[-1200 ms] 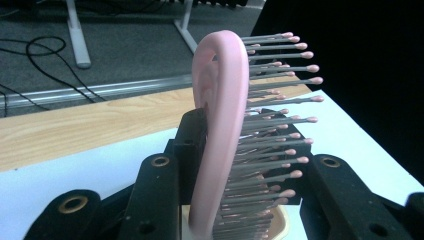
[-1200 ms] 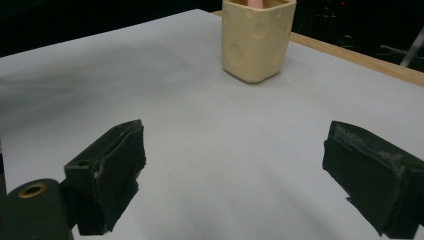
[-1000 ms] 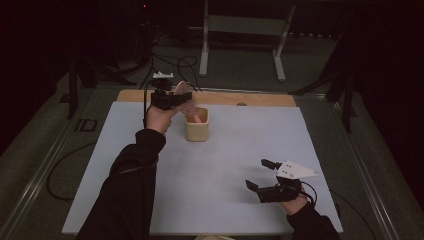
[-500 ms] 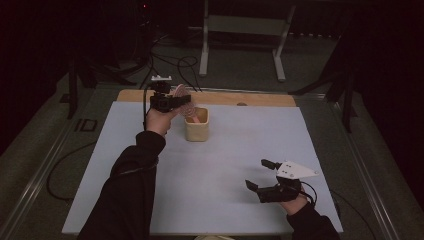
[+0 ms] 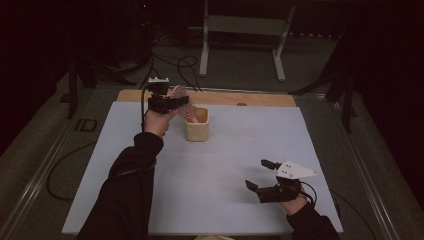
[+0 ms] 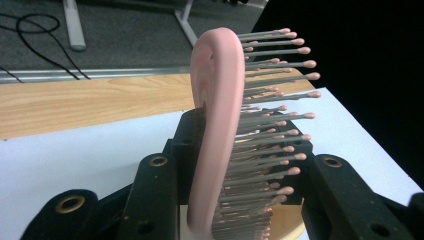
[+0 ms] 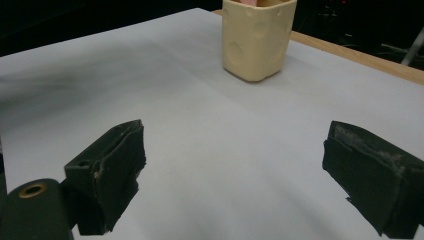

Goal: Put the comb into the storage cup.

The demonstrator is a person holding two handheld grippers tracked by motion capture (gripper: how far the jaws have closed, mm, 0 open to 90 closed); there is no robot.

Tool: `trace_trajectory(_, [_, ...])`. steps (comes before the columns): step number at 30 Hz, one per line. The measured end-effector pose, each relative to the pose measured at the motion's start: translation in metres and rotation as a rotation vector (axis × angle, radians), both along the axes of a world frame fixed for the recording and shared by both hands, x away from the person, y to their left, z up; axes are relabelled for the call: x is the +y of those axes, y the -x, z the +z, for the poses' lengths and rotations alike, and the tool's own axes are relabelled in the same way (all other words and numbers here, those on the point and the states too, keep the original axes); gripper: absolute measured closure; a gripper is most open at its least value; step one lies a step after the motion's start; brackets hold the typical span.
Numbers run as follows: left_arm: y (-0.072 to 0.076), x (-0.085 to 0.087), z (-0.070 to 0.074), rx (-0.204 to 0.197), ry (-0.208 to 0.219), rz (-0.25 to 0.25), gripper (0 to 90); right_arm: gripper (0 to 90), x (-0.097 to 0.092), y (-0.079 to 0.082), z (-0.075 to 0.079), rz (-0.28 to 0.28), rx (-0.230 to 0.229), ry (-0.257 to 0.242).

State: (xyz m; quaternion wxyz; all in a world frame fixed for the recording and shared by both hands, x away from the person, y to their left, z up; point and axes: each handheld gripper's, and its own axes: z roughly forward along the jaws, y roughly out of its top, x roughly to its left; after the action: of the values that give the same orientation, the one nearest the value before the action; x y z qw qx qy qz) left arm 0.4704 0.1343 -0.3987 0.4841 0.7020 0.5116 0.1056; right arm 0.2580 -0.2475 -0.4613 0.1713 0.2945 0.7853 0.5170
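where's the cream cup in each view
high view: cream cup sits at upper centre of the white mat, beside the left gripper.
left gripper view: a sliver of its rim at bottom, under the pink hairbrush.
right gripper view: top centre.
shared landmark: wooden table edge.

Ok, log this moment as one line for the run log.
left hand-held gripper: shut on pink hairbrush over cream cup | right hand-held gripper: open, empty

Dark room; grey floor (image 5: 240,70) (cables (image 5: 170,62)); metal stand (image 5: 245,25) behind.
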Motion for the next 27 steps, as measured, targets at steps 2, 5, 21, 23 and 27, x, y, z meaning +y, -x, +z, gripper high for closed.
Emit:
trace_trajectory(2, [0.0005, 0.0008, -0.0005, -0.003, -0.002, 0.005, 61.9, 9.7, -0.0006, -0.0005, -0.0004, 0.001, 0.001, 0.003])
trace_trajectory(5, [-0.0001, 0.003, -0.0012, 0.004, -0.013, 0.015, 57.8, 9.7, -0.0006, -0.0004, -0.0003, 0.001, 0.002, 0.002])
trace_trajectory(21, [0.0007, 0.0102, 0.0009, 0.024, 0.002, -0.041, 17.7, 9.7, -0.0005, -0.0009, -0.0007, 0.004, 0.002, 0.002])
trace_trajectory(23, [0.0022, 0.0104, 0.003, 0.014, -0.003, -0.049, 13.5, 9.7, -0.0006, -0.001, -0.0006, -0.001, 0.004, 0.001])
trace_trajectory(27, [0.0041, 0.0104, 0.0059, 0.014, -0.019, -0.069, 5.8, 9.7, -0.0009, -0.0008, -0.0002, -0.003, 0.003, 0.001])
